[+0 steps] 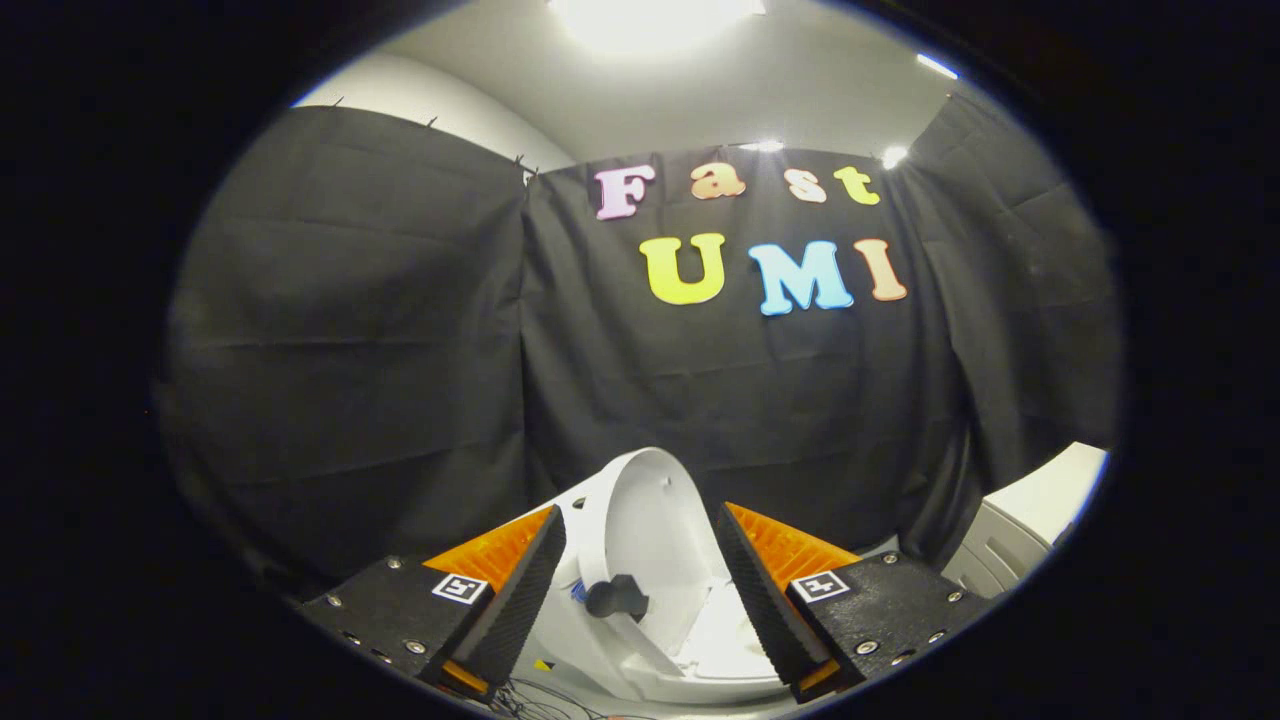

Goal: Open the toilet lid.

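Black cloth wall [400, 330] fills the back, creased, hung in panels. Pale ceiling [700, 90] above it with a bright light, glare washes out detail. Grey-white unit [1030, 520] at far right, cut off, can't tell what it is. White toilet [650, 640] low and centre, only partly seen; its bowl and base are hidden behind the fingers and cut off below. Toilet lid [640, 510] is raised, standing near upright and tilted a little, its inner side facing the gripper, in front of the cloth. Gripper [640, 590] spread wide, holding nothing; black ribbed fingers [520, 600] with orange backs flank the lid, one either side, not touching it as far as visible. Lid sits between and just beyond the fingertips. Small dark knob-like part [615, 597] on the toilet between the fingers, unclear what. Thin wires [530, 700] at the bottom, barely readable.
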Motion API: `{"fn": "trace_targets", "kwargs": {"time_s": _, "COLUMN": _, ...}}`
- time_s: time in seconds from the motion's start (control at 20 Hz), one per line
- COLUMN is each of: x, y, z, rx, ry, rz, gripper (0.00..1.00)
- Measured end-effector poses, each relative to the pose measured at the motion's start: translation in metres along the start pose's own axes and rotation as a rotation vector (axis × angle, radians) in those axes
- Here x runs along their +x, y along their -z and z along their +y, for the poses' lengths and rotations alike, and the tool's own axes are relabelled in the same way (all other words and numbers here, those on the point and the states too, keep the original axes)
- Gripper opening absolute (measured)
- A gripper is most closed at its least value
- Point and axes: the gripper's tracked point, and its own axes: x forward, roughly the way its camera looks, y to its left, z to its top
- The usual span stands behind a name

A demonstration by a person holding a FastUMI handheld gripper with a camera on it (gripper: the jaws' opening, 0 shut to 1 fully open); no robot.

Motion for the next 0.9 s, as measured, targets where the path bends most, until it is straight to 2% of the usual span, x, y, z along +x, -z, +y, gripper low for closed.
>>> {"fn": "trace_targets", "kwargs": {"time_s": 0.15, "x": -0.018, "y": -0.043, "z": -0.052, "rx": 0.047, "ry": 0.012, "rz": -0.069, "gripper": 0.94}}
{"fn": "trace_targets", "kwargs": {"time_s": 0.25, "x": -0.038, "y": -0.061, "z": -0.087, "rx": 0.022, "ry": -0.005, "rz": -0.119, "gripper": 0.94}}
{"fn": "trace_targets", "kwargs": {"time_s": 0.35, "x": -0.058, "y": -0.08, "z": -0.139, "rx": 0.006, "ry": 0.033, "rz": -0.181, "gripper": 0.94}}
{"fn": "trace_targets", "kwargs": {"time_s": 0.55, "x": -0.09, "y": -0.089, "z": -0.209, "rx": 0.088, "ry": 0.066, "rz": -0.24, "gripper": 0.94}}
{"fn": "trace_targets", "kwargs": {"time_s": 0.7, "x": -0.108, "y": -0.08, "z": -0.26, "rx": 0.061, "ry": 0.139, "rz": -0.229, "gripper": 0.95}}
{"fn": "trace_targets", "kwargs": {"time_s": 0.9, "x": -0.116, "y": -0.066, "z": -0.285, "rx": 0.145, "ry": 0.149, "rz": -0.225, "gripper": 0.95}}
